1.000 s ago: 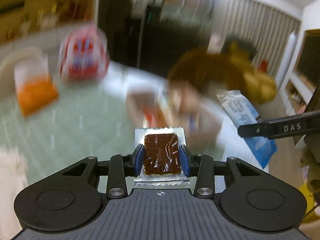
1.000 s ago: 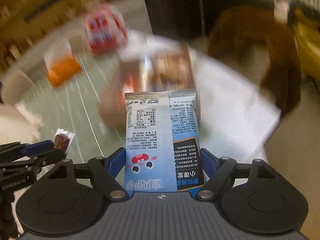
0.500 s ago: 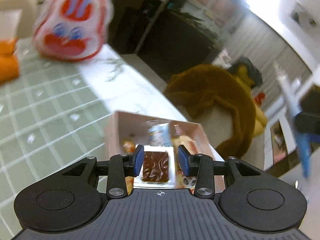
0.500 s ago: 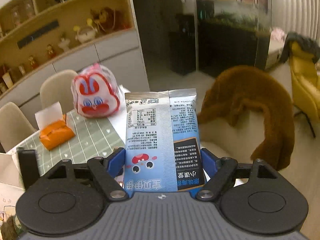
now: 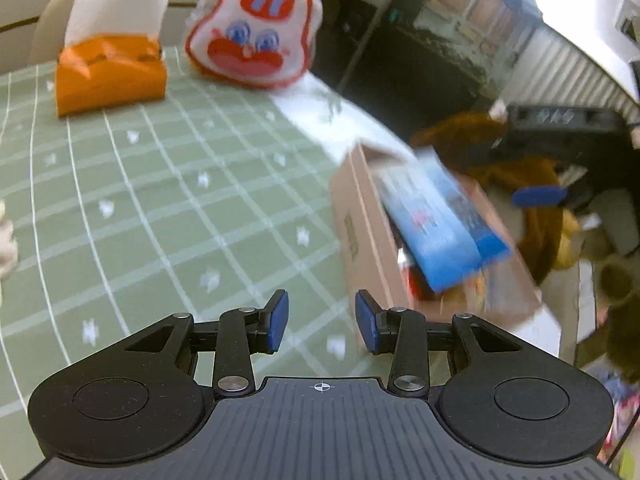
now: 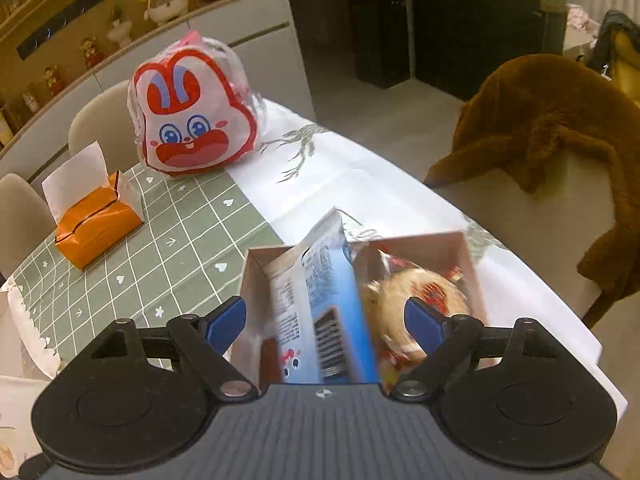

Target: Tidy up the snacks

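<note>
Right gripper jaws have just been opening and stand apart; the blue snack packet lies between them, unpressed, tipping into the cardboard box on the table. Left gripper is parted and empty above the green checked cloth. Judged light, soft and crinkly, the packet is best gripped across its flat faces near a sealed edge. Other snacks crowd the box; an orange tissue pack and rabbit-face bag stand well apart.

What you have on the table

You see one cardboard box, one blue packet, one orange tissue pack, one rabbit-face bag.
</note>
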A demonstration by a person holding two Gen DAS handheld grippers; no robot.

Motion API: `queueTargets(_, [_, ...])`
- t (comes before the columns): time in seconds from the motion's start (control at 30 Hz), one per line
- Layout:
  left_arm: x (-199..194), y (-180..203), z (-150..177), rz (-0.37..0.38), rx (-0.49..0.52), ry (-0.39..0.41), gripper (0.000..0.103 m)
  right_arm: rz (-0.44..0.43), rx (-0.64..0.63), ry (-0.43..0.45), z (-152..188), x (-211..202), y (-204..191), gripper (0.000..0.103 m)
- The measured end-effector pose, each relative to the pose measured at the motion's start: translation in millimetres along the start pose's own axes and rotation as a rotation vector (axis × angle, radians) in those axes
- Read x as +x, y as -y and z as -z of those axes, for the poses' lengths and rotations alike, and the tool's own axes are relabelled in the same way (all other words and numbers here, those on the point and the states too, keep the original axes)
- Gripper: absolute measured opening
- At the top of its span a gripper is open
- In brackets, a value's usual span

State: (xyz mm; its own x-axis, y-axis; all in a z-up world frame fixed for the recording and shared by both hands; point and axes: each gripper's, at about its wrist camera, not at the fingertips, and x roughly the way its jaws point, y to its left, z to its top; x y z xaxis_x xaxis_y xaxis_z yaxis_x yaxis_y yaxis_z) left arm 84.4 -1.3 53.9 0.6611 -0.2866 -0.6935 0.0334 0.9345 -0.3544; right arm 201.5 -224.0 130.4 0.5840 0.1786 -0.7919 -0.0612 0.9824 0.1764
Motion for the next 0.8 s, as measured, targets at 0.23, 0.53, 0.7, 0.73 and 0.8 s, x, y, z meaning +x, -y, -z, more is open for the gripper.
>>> queueTargets(0.23, [-10.9, 12.3, 67.0, -0.075, 0.207, -0.005, 0.042, -0.029, 0.079, 0.108, 98.3, -47.2, 23.4, 0.087])
queueTargets(0.53, [-25.3, 11.5, 108.0, -0.156, 0.335, 0.106, 0.043, 0.094, -0.016, 0.104, 225.6, -25.3, -2.4, 0.091])
queueTargets(0.7, [-10.5, 20.6, 104.9, -0.146, 0.377, 0.139, 0.046, 0.174, -0.044, 0.115, 233.1, -15.8, -12.3, 0.103])
queueTargets(0.73, [-9.4, 21.2, 105.3, -0.144, 0.38, 0.147, 0.046, 0.19, -0.031, 0.126, 232.4, -15.5, -11.1, 0.103])
queueTargets(0.8, [-7.5, 23.2, 106.5, -0.143, 0.394, 0.158, 0.046, 0.202, -0.019, 0.138, 234.1, -16.1, -9.0, 0.103])
